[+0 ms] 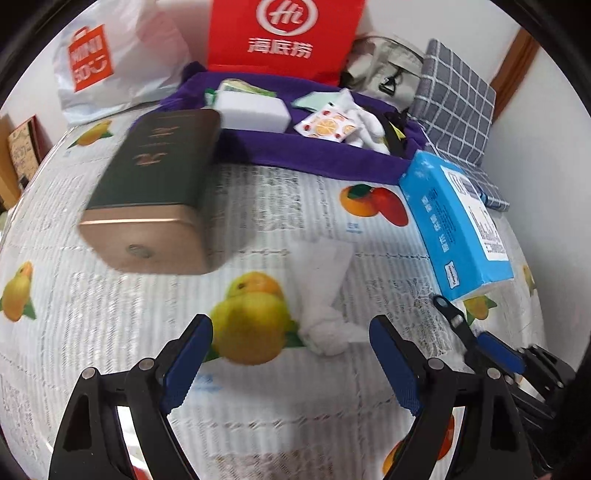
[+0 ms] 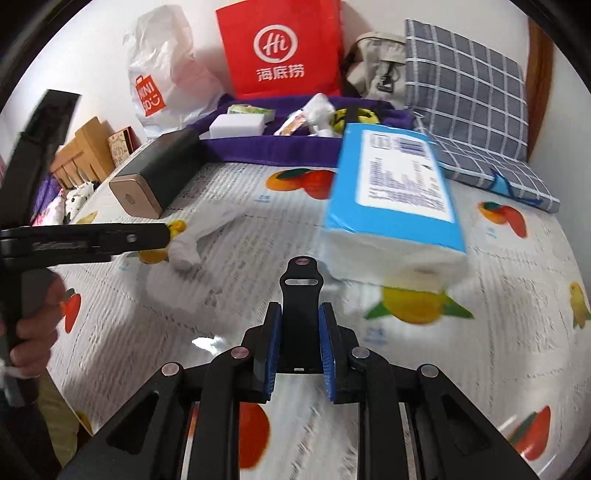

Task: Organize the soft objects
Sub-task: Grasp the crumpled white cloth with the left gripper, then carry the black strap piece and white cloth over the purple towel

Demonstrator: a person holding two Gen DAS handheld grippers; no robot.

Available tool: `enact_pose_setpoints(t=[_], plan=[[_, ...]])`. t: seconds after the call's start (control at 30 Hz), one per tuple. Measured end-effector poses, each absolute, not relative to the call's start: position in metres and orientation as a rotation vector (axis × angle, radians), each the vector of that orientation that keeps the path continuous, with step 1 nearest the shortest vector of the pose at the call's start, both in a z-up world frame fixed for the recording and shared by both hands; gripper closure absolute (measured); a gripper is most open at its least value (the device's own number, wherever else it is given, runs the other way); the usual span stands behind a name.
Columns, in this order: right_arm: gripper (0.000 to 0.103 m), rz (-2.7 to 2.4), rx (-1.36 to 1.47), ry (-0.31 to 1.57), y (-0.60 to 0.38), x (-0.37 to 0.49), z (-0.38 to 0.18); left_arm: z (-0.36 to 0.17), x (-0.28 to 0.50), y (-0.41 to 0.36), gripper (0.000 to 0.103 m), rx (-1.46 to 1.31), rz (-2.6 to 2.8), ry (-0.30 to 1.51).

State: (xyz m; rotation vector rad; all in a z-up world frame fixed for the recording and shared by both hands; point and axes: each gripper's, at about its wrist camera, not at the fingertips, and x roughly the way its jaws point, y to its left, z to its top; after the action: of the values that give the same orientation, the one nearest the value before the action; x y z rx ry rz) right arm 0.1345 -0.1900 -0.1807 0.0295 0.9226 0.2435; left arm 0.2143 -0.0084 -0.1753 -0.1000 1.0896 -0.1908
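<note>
A knotted white sock (image 1: 325, 328) lies on the fruit-print sheet. My left gripper (image 1: 291, 347) hovers over it, open wide, the sock near its right finger and untouched. In the right wrist view this gripper (image 2: 162, 236) comes in from the left, tips next to the sock (image 2: 184, 251). My right gripper (image 2: 300, 328) is shut on a black strap (image 2: 301, 295) that sticks up between its blue pads; the left wrist view shows that strap (image 1: 448, 314) too. A purple fabric bin (image 1: 325, 158) at the back holds a white sponge (image 1: 255, 110), white socks and packets.
A blue tissue pack (image 2: 395, 206) lies right of centre and a green-and-gold tin (image 1: 147, 192) on the left. Behind the bin stand a red bag (image 1: 284, 33), a white shopping bag (image 1: 107, 62), a beige bag and a grey checked cushion (image 2: 469, 99). A hand (image 2: 33, 332) holds the left gripper.
</note>
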Motion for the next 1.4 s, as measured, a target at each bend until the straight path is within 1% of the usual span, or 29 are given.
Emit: enact_pose_setpoints(t=[0.07,0.17,0.2,0.23,0.27,0.3,0.33,0.4,0.43,0.53,0.97,1.4], plan=[[0.083,0.24,0.034,0.922,-0.197,0.13,-0.181,-0.18,0.217,-0.017,0.019,-0.066,-0.183,1.098],[0.083,0.23,0.032,0.924,-0.204,0.127,-0.182,-0.19,0.219,-0.033,0.031,-0.002,-0.166,1.112],[0.083,0.227,0.032,0.925,-0.206,0.127,-0.182,-0.192,0.218,-0.04,0.032,0.053,-0.141,1.1],[0.083,0.225,0.034,0.927,-0.207,0.127,-0.183,-0.193,0.217,-0.045,0.035,0.092,-0.131,1.093],[0.083,0.225,0.038,0.929,-0.209,0.127,-0.184,-0.193,0.216,-0.047,0.042,0.106,-0.133,1.086],[0.083,0.226,0.046,0.931,-0.21,0.128,-0.185,-0.191,0.215,-0.05,0.052,0.102,-0.151,1.078],[0.083,0.226,0.055,0.933,-0.211,0.128,-0.185,-0.19,0.215,-0.051,0.057,0.099,-0.153,1.075],[0.083,0.221,0.057,0.934,-0.212,0.128,-0.186,-0.188,0.215,-0.053,0.076,0.105,-0.161,1.075],[0.083,0.218,0.055,0.931,-0.212,0.128,-0.186,-0.187,0.215,-0.054,0.078,0.105,-0.168,1.079],[0.083,0.219,0.056,0.922,-0.211,0.125,-0.181,-0.186,0.215,-0.05,0.08,0.079,-0.178,1.09],[0.083,0.225,0.054,0.881,-0.199,0.113,-0.159,-0.166,0.188,-0.031,0.08,0.037,-0.168,1.064],[0.083,0.184,0.071,0.849,-0.201,0.096,-0.143,-0.148,0.157,0.021,0.08,-0.045,-0.117,1.044]])
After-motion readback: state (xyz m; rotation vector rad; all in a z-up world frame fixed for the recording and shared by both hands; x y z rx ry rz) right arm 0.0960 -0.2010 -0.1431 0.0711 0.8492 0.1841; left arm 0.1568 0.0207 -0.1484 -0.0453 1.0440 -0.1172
